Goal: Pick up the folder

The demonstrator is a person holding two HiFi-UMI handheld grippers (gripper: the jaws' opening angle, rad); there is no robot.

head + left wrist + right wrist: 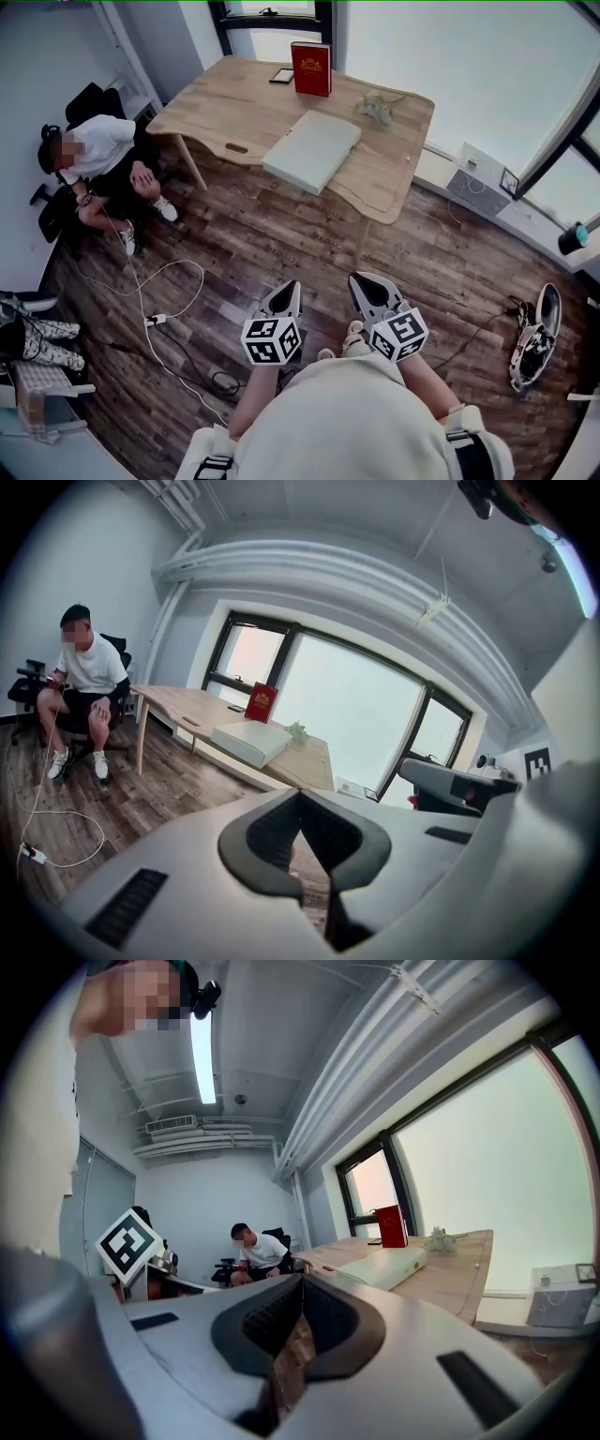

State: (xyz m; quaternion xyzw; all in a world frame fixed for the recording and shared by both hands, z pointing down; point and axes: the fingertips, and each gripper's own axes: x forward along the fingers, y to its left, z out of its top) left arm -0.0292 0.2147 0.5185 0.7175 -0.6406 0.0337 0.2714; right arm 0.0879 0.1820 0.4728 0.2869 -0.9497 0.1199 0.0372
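- Hovering over the wood floor [281,234] are both grippers, well short of the surface [216,103] and touching nothing.
- The left gripper [289,291] is clenched: the jaw tips meet and there's nothing between them (its own view only shows floorboards past the tips).
- The right gripper [367,283] is the same deal, jaws pressed together and empty. The two sit near each other, side by side.
- The folder [312,150] is the pale, flat, chunky slab lying on the light wooden surface. It's angled a bit and sits right at the near edge, well apart from both grippers.
- Behind the folder a red book [311,68] stands upright at the far edge by the window. A small dark flat thing [281,75] lies just beside it on the left.
- A little pale plant sprig [377,108] sits to the right of the book, near the folder's far corner.
- A person in a white top [94,150] sits in a dark chair off the left end of the surface.
- A white cable [141,281] loops across the floor, and a pair of shoes [534,333] lies far right.
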